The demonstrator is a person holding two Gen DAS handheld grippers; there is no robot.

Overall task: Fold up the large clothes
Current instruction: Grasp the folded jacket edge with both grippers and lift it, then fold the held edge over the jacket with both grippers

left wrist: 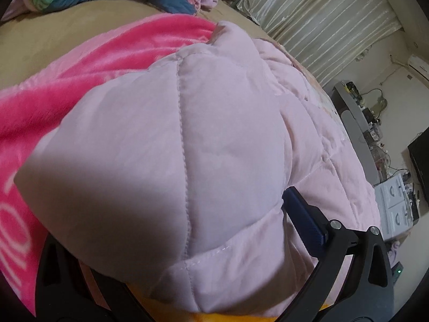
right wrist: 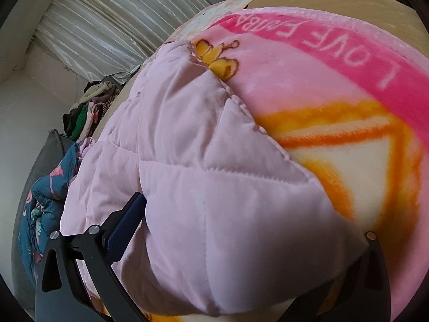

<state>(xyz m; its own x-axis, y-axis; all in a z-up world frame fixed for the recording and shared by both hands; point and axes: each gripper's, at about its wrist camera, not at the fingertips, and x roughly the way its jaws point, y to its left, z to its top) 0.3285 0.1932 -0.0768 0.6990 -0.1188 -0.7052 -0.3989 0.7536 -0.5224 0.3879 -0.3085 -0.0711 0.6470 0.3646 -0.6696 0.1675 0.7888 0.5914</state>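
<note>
A pale pink quilted padded jacket [left wrist: 187,147] [right wrist: 214,201] lies bunched and partly folded over itself on a bright pink fleece blanket.

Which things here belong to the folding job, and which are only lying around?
For the job:
- pale pink quilted garment
- left gripper
- right gripper

Just lying about:
- pink fleece blanket underneath
- blue floral fabric
- clothes pile
- curtain
</note>
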